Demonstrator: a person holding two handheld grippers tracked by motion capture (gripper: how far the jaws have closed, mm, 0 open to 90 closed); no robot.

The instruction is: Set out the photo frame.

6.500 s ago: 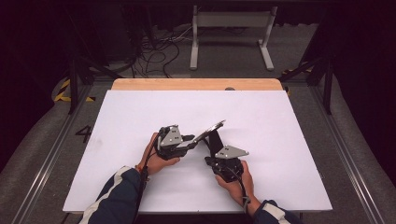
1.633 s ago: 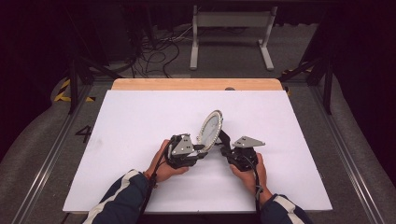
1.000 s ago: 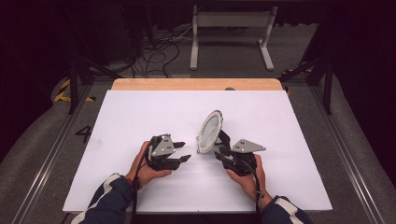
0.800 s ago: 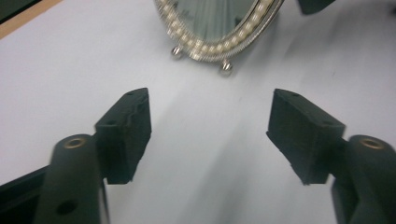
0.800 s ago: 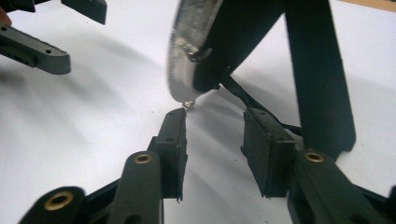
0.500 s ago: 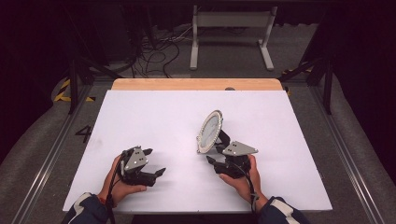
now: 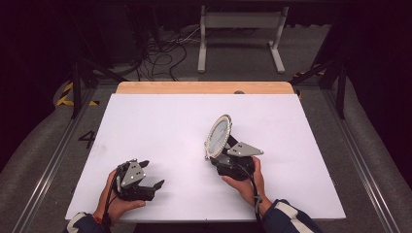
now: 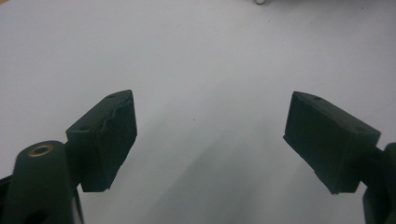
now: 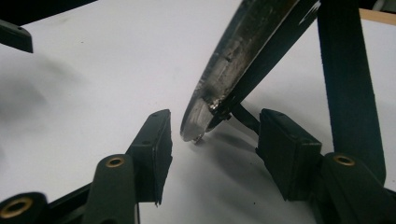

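High view: a round mirror (image 7: 217,136) on a black stand sits tilted on the white table (image 7: 160,126), right of centre. The right gripper (image 7: 224,156) is at its base, and the left gripper (image 7: 148,175) lies well apart near the table's front left corner.

Left gripper view: the jaws stand wide apart with nothing but bare table (image 8: 201,56) between them, having just opened further.

Right gripper view: the mirror's (image 9: 233,56) lower rim hangs in the gap between the jaws, which have just been opening; neither pad (image 9: 156,140) presses on it, so it is released (the black stand leg (image 9: 348,79) rises just beside the right-hand jaw).

The mirror looks stiff, fairly light, and breakable, with a smooth, slippery face. Judging from this, the safest hold is on the metal rim or the stand strut, not across the glass.
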